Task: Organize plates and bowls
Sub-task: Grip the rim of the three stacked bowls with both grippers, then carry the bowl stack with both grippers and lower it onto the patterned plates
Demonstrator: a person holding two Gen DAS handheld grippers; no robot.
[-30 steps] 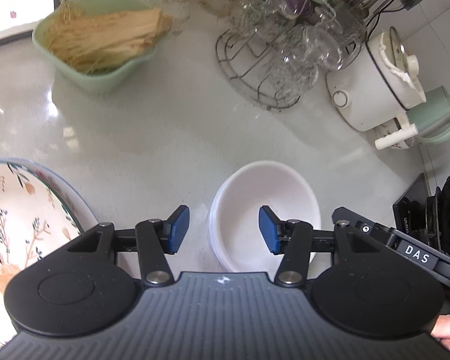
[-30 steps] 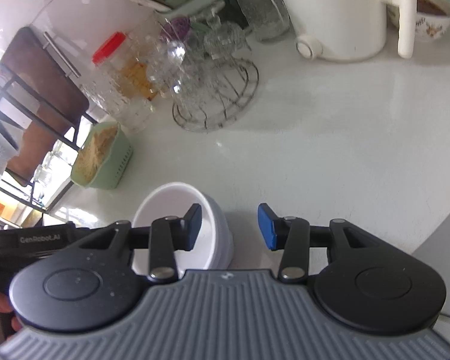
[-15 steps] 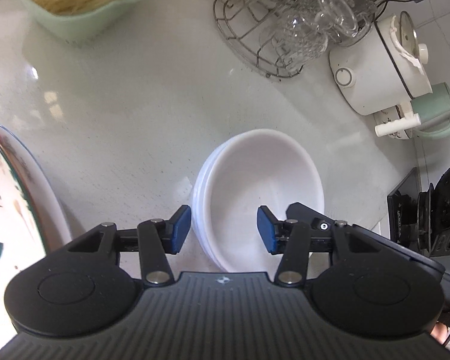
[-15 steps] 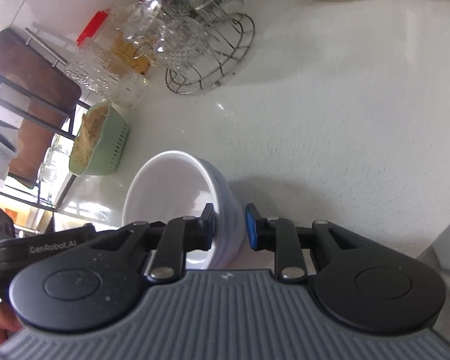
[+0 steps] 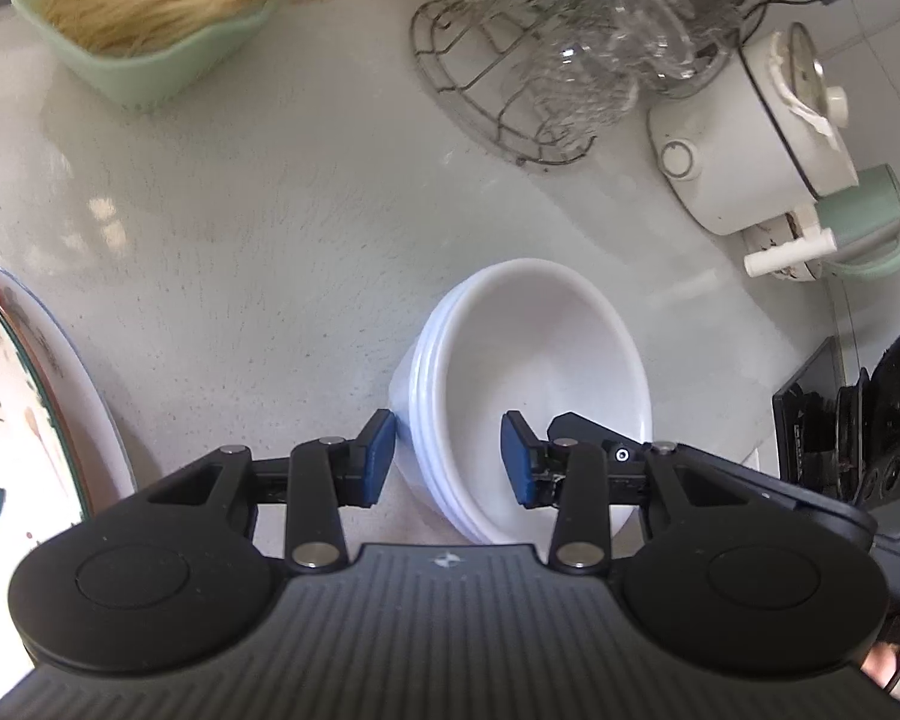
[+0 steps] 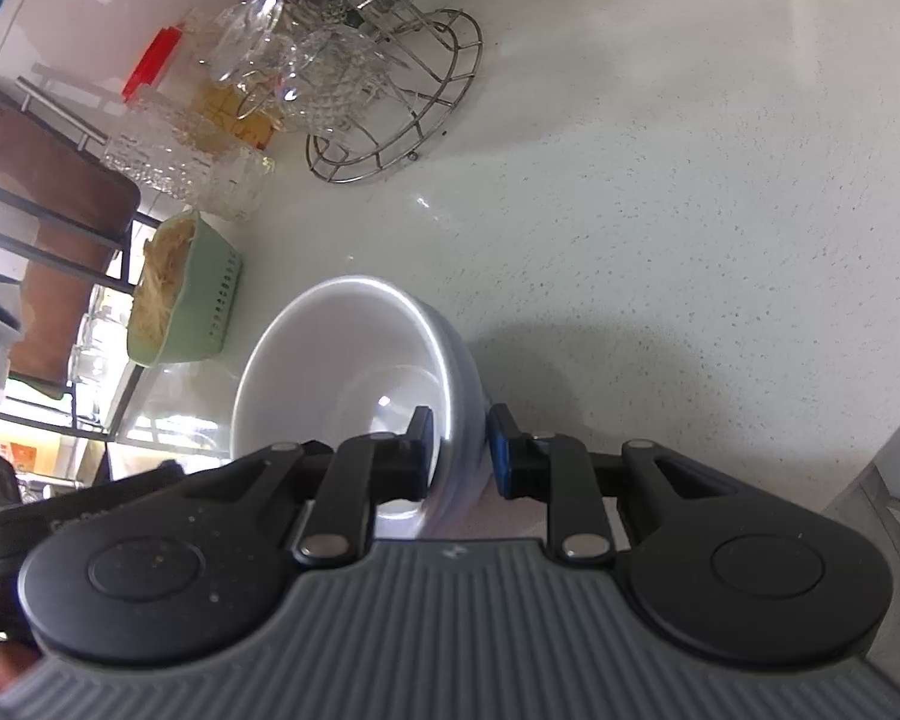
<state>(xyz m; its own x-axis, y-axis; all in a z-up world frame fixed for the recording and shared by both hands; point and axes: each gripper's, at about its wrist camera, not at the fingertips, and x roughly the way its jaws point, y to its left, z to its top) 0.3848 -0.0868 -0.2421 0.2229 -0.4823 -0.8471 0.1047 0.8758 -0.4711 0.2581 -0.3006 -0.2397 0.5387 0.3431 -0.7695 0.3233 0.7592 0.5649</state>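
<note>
On the counter (image 5: pixel 306 228), near its front edge, my stack of bowls (image 5: pixel 528 384) looks heavy, slick, breakable. My right gripper (image 6: pixel 459 450) pinches its rim; my left gripper (image 5: pixel 447 459) is closing round the opposite rim, not yet touching.

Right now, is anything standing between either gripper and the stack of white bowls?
Nothing visible does. The left gripper has its jaws closing astride the near rim of the stack of white bowls, with the pads not yet touching it. The right gripper already clamps the opposite rim wall. The countertop around the stack is bare.
</note>
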